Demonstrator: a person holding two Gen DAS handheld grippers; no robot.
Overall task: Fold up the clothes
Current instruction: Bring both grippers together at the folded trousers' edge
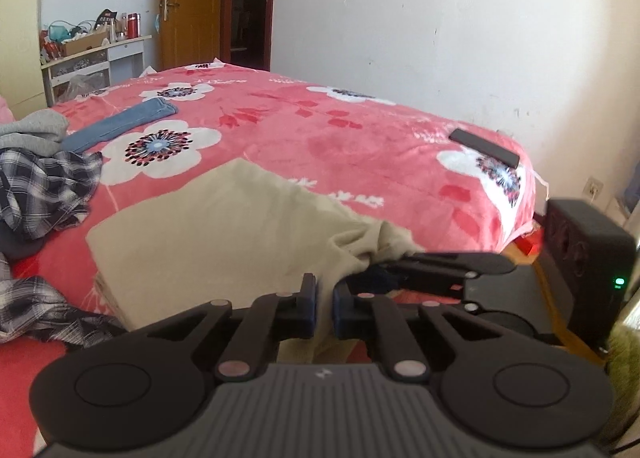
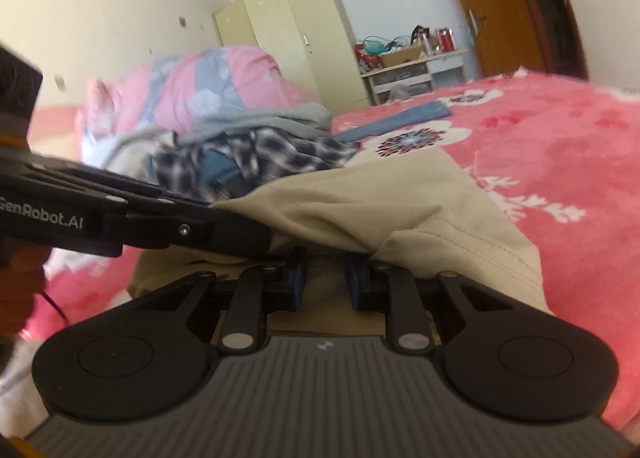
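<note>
Black left gripper point(image 1: 324, 306), blue-padded fingers point(image 1: 309, 300), 2 round hubs.

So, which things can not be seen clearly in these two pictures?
- Left wrist view: the right gripper's fingertips, buried in a bunched fold of the beige garment.
- Right wrist view: the left gripper's tips, under the same cloth.
- Left wrist view: the dark flat object on the bedspread, too small to identify.
- Right wrist view: clutter on the white shelf, blurred.

A home bedroom: bed point(image 1: 360, 130) under floral pink blanket, cream wardrobe point(image 2: 296, 30), cluttered white dresser point(image 1: 96, 58), wooden door point(image 1: 188, 2).
</note>
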